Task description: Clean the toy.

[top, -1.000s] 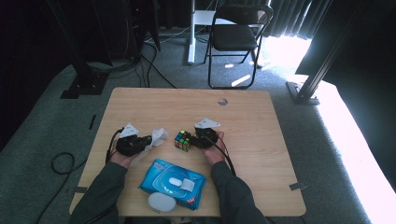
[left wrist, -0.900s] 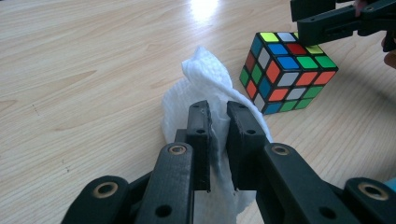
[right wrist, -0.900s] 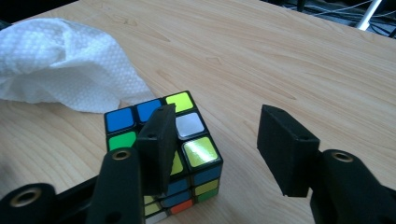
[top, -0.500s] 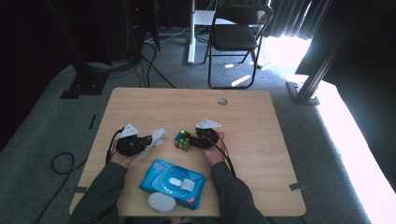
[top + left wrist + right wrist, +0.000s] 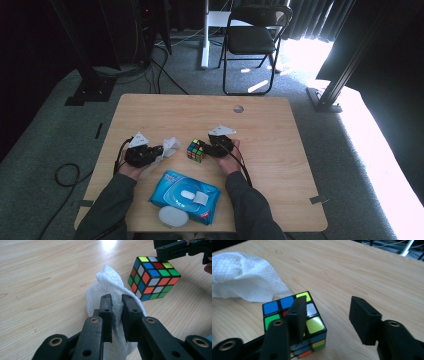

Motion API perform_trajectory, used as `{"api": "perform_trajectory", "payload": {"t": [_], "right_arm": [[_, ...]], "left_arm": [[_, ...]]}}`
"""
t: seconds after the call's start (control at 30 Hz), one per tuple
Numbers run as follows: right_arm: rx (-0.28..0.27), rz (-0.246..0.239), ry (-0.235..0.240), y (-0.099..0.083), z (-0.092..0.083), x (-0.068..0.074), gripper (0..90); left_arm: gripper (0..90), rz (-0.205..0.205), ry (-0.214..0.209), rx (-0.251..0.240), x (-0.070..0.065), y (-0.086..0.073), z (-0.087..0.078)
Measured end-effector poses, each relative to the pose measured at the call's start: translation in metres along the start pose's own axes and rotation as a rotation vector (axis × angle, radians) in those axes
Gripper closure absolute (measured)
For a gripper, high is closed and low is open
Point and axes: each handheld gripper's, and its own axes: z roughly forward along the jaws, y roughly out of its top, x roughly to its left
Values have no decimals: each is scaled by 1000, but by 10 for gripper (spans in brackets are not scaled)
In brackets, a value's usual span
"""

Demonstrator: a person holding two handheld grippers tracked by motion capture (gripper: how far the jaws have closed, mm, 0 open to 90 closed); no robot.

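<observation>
A white wipe point(image 5: 110, 282) is crumpled on the wooden table point(image 5: 280, 150), and my left gripper point(image 5: 117, 298) is shut on its near fold. In the high view this gripper point(image 5: 159, 150) lies left of the wipe point(image 5: 170, 146). A colourful puzzle cube point(image 5: 312, 325) stands just right of the wipe point(image 5: 244, 277). My right gripper point(image 5: 329, 307) is open at the cube: one jaw hovers over its top face, the other hangs over bare table beside it. Its jaws have just been closing, and no pad presses on the cube point(image 5: 196, 150).
A blue pack of wipes point(image 5: 184, 196) lies near the front edge between the forearms, with a white lid point(image 5: 172, 216) in front of it. A cable hole point(image 5: 238, 108) marks the table's far side. A folding chair point(image 5: 255, 35) stands beyond the table.
</observation>
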Motion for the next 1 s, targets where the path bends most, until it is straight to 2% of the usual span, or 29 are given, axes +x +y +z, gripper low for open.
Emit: {"api": "perform_trajectory", "payload": {"t": [0.13,0.23,0.4,0.43,0.57,0.7,0.73,0.77,0.8,0.83,1.0], "right_arm": [[4,32,35,-1,-1,-3,529],[8,32,50,-1,-1,-3,531],[13,36,46,-2,-1,-1,540],[14,50,38,-2,-1,-1,525],[18,63,50,-2,0,-2,519],[29,111,104,-1,2,-7,558],[30,131,125,-2,2,-9,588],[28,160,161,-3,3,-11,655],[28,160,161,-3,3,-11,655],[28,181,183,-4,3,-11,689],[33,214,195,-4,3,-13,713]], "left_arm": [[796,1,1,2,0,0,0],[796,0,-1,1,0,0,1],[796,0,-1,3,0,0,1],[796,0,-2,3,0,0,1],[795,2,-2,6,0,0,2],[795,3,-4,7,-1,0,2],[795,3,-4,8,-1,0,2],[795,3,-4,7,-1,0,2],[795,3,-4,7,-1,0,2],[795,3,-4,7,-1,0,2],[795,4,-4,7,-1,0,2]]}}
